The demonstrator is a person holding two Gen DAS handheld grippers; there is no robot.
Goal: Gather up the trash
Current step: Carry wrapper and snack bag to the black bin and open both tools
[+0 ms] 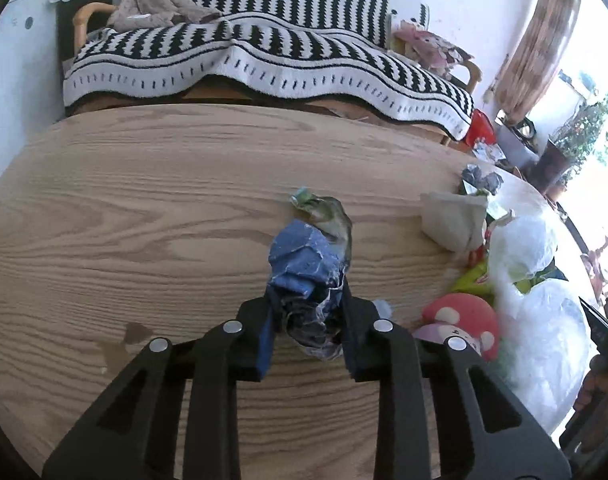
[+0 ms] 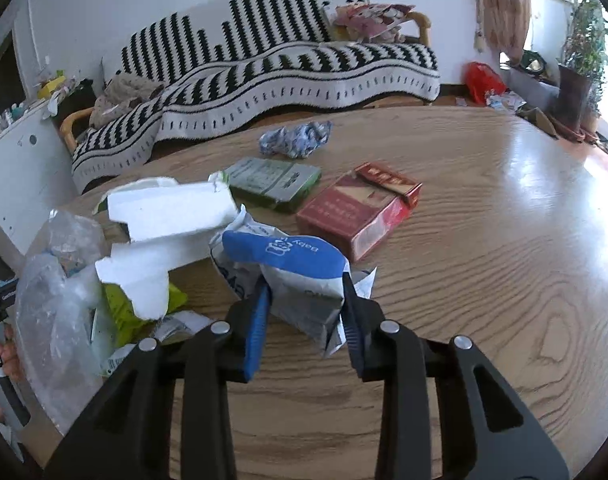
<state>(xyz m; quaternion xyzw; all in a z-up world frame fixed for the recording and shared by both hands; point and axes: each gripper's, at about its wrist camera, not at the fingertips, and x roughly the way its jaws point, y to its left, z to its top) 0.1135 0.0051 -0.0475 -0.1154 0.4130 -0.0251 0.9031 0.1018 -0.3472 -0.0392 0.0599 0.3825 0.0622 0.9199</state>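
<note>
My left gripper (image 1: 305, 312) is shut on a crumpled blue paper wad (image 1: 304, 264), whose green-grey end reaches forward over the wooden table (image 1: 144, 208). In the right wrist view, my right gripper (image 2: 305, 300) is shut on a crumpled blue-and-white wrapper (image 2: 288, 256) printed with "Baby". Behind it lie a red cigarette carton (image 2: 359, 210), a green-grey flat box (image 2: 274, 182) and a crumpled blue-white wad (image 2: 296, 140). White foam pieces (image 2: 168, 220) and a clear plastic bag (image 2: 60, 288) pile up at the left.
In the left wrist view, a white plastic bag (image 1: 543, 300), a red mushroom toy (image 1: 463, 320) and a beige pouch (image 1: 453, 220) crowd the table's right side. A sofa with a striped blanket (image 1: 264, 52) stands behind the table. A hand (image 2: 0, 356) shows at the right view's left edge.
</note>
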